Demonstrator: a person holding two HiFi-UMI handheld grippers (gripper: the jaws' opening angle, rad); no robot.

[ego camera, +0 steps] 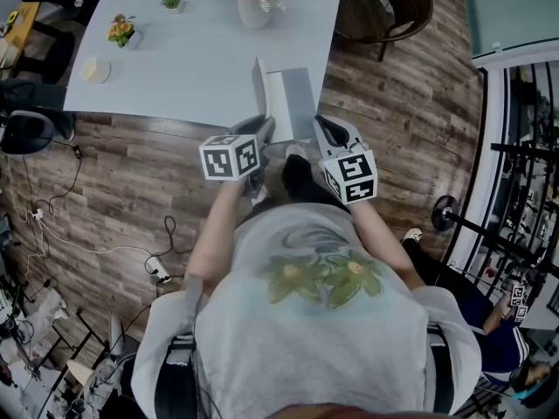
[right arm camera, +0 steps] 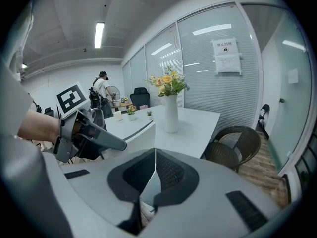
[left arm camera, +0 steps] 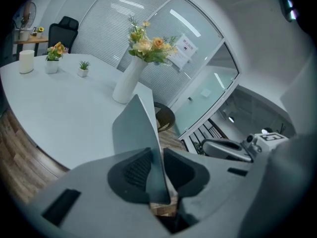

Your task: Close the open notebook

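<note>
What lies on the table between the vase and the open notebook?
Nothing. The head view shows only bare table between the vase and the notebook.

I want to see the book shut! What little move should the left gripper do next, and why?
Probably tip the left gripper toward the right gripper, laying the raised cover down. Its jaws pinch that cover, which stands upright beside the flat half on the table.
</note>
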